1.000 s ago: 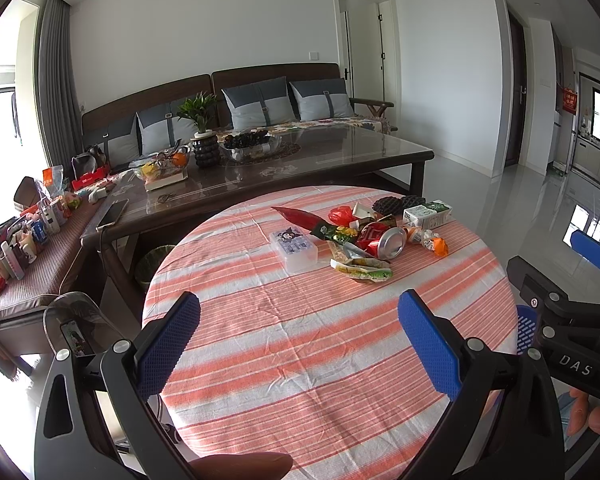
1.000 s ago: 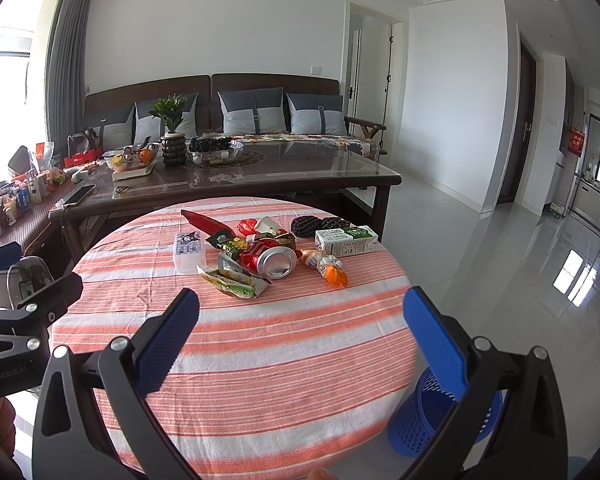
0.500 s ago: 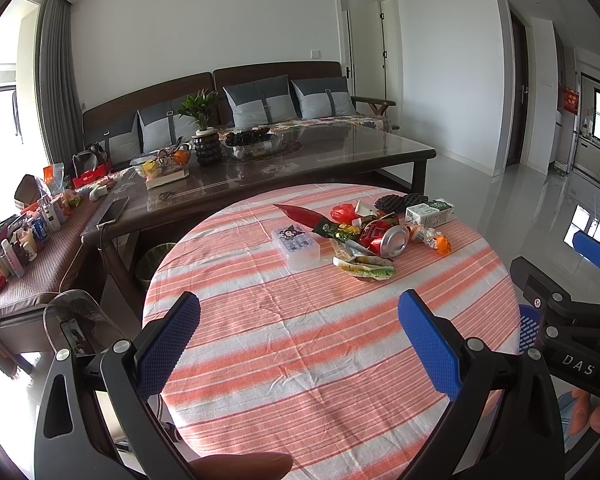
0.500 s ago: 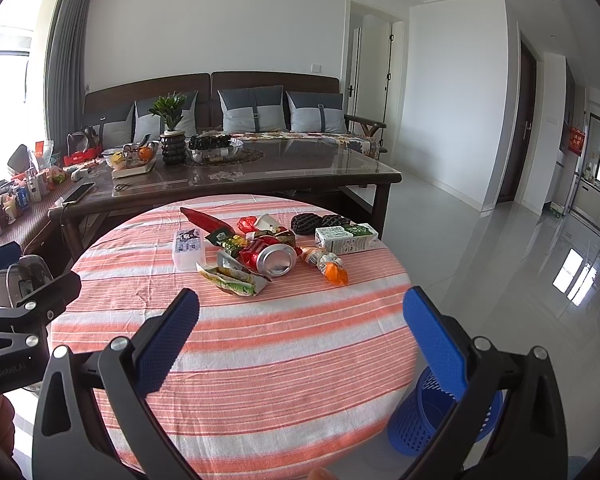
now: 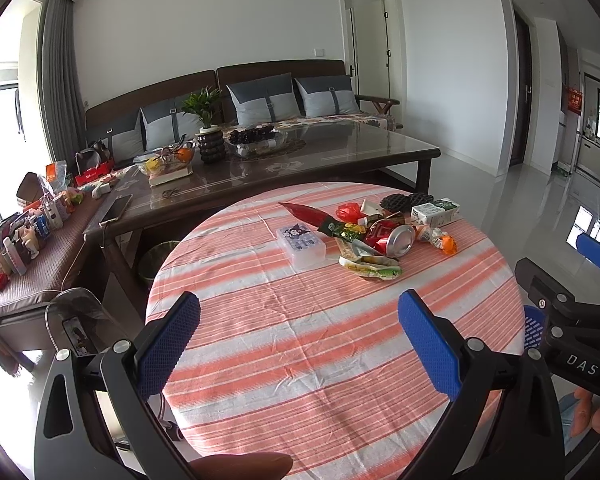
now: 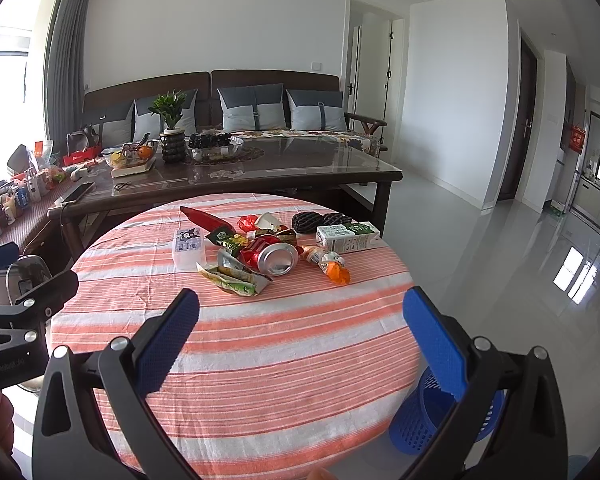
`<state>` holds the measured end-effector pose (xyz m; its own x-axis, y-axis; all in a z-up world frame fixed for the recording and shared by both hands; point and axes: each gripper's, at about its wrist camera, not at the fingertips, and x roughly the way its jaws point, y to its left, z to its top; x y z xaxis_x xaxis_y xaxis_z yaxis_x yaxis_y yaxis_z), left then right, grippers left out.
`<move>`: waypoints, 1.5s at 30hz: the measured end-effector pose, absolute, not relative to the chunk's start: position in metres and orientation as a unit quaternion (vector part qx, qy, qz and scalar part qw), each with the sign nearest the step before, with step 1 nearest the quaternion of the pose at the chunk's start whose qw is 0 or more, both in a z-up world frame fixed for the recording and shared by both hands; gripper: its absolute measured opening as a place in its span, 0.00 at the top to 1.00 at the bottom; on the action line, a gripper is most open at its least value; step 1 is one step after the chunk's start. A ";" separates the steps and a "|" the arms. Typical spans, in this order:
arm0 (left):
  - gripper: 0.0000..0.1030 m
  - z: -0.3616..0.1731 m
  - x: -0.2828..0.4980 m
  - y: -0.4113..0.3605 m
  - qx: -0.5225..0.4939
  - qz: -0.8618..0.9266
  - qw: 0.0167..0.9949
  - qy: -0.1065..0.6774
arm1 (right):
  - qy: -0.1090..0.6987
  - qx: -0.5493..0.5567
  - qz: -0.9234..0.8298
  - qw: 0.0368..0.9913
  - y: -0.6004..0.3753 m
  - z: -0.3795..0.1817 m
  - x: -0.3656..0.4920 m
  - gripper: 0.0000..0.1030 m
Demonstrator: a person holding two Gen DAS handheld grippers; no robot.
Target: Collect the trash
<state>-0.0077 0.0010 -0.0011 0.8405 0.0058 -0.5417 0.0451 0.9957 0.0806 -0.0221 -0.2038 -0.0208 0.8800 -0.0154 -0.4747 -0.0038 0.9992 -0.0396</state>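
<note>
A pile of trash lies at the far side of the round striped table: a crushed red can, a green-yellow wrapper, a milk carton, an orange wrapper, a long red wrapper and a clear plastic box. My left gripper is open and empty over the near part of the table. My right gripper is open and empty, also short of the pile. A blue waste basket stands on the floor by the table's right edge.
A dark glass-topped coffee table with a plant, fruit bowls and a phone stands behind the round table. A sofa with grey cushions lines the wall. A bench with small items is at the left. Tiled floor lies to the right.
Both grippers have moved slightly forward toward the pile, which looks a little nearer. Both stay open and empty.
</note>
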 end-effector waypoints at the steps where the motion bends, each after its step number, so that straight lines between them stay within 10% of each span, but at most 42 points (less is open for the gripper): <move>1: 0.05 -0.001 -0.007 0.001 0.045 -0.010 0.958 0.282 | 0.245 -0.020 -0.003 0.969 -0.204 -0.021 -0.022 0.04; 45: 0.05 -0.060 0.042 0.019 0.045 -0.003 0.928 0.369 | 0.293 0.002 -0.004 0.956 -0.203 -0.057 0.007 0.04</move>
<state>0.0417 0.0186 -0.0604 0.7274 0.0284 -0.6857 0.0377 0.9960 0.0813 0.0065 -0.2026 -0.0574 0.8279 -0.0065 -0.5608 0.0089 1.0000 0.0015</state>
